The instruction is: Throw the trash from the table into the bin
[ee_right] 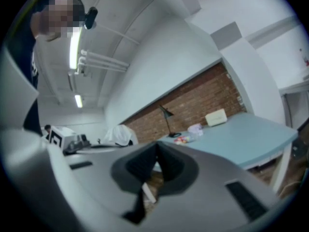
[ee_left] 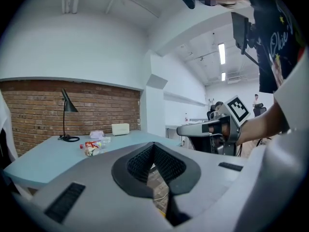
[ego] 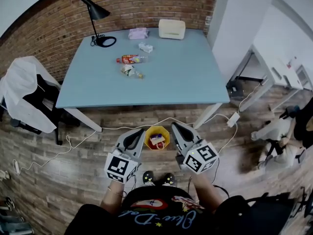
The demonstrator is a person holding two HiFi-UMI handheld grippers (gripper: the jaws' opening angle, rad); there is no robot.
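Note:
On the light blue table (ego: 195, 77) lie a red-labelled bottle (ego: 129, 59), a crumpled clear wrapper (ego: 145, 47) and another crushed bottle (ego: 131, 72). The same litter (ee_left: 91, 147) shows far off in the left gripper view and, as small litter (ee_right: 182, 139), in the right gripper view. A yellow bin (ego: 166, 132) with some trash in it stands on the floor before the table. My left gripper (ego: 139, 131) and right gripper (ego: 176, 126) hang on either side of the bin, well short of the table. Both are shut and hold nothing: left gripper (ee_left: 154, 145), right gripper (ee_right: 157, 145).
A black desk lamp (ego: 95, 13), a pink pack (ego: 138, 33) and a white box (ego: 171, 29) stand along the table's far edge by the brick wall. A chair with a white coat (ego: 24, 89) is at the left. A white cable (ego: 88, 136) runs over the floor; another desk (ego: 279, 70) is at the right.

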